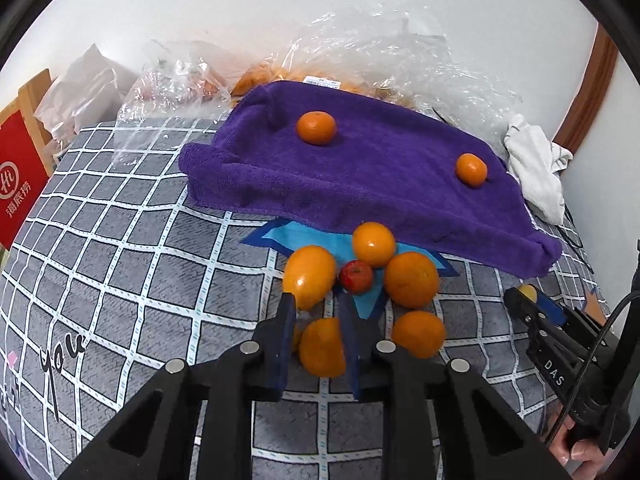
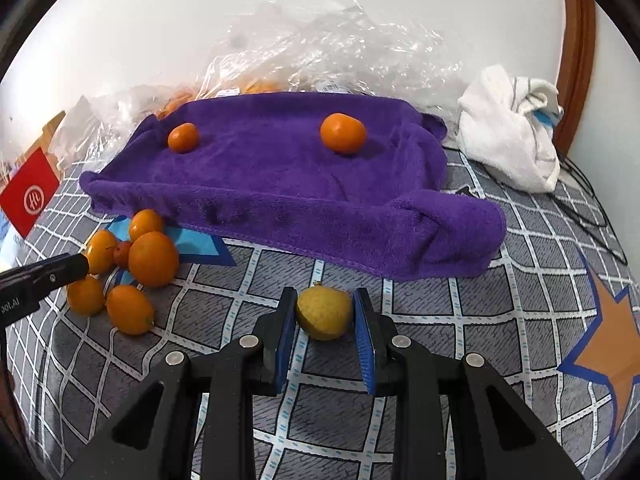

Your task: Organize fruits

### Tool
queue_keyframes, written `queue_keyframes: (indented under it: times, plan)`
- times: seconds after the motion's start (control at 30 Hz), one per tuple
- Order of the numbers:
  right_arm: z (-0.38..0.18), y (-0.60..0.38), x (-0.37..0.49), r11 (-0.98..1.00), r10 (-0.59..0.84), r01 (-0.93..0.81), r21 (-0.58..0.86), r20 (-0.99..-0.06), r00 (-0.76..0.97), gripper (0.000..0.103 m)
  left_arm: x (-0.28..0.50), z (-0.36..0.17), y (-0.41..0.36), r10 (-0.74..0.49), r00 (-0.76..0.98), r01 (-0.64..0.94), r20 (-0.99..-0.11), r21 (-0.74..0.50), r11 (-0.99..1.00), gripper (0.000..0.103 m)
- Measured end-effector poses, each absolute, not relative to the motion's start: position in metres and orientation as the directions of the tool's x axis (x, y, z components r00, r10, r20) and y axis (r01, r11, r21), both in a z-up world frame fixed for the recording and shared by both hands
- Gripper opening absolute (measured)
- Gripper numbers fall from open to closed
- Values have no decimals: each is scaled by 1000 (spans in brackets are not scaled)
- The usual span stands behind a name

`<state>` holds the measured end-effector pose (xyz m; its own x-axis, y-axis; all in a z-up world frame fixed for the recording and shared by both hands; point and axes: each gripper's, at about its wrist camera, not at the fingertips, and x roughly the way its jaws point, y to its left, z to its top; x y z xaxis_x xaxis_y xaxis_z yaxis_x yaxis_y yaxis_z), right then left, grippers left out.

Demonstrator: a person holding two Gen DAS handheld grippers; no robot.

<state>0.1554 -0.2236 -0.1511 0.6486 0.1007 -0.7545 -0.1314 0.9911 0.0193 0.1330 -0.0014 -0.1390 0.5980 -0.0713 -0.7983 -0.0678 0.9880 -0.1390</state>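
Note:
In the left wrist view my left gripper (image 1: 318,320) is shut on an orange (image 1: 322,347), held among a cluster of oranges (image 1: 411,279) and a small red apple (image 1: 356,276) on the checked bedsheet. Two small oranges (image 1: 316,127) (image 1: 471,170) lie on a purple towel (image 1: 360,184). In the right wrist view my right gripper (image 2: 325,312) is shut on a yellow pear (image 2: 324,313) just above the sheet in front of the towel (image 2: 288,192). The orange cluster (image 2: 153,259) lies to its left.
Clear plastic bags with more oranges (image 1: 256,76) lie behind the towel by the wall. A white cloth (image 2: 512,128) sits at the right, a cable (image 2: 588,200) beside it. A red sign (image 1: 18,188) stands at the left edge.

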Motion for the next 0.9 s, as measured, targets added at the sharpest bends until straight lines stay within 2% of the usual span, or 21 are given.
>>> queue_keyframes:
  times: [0.4, 0.77, 0.9]
  plan:
    - [-143, -225, 151, 989, 122, -145, 34, -740, 661, 28, 126, -139, -11, -52, 591, -83, -805, -125, 989, 21]
    - [-144, -226, 152, 990, 112, -135, 29, -743, 660, 28, 127, -140, -8, -48, 585, -96, -810, -128, 987, 33]
    - [-146, -227, 153, 991, 106, -128, 28, -745, 658, 28, 127, -142, -4, -58, 582, -93, -811, -137, 986, 40]
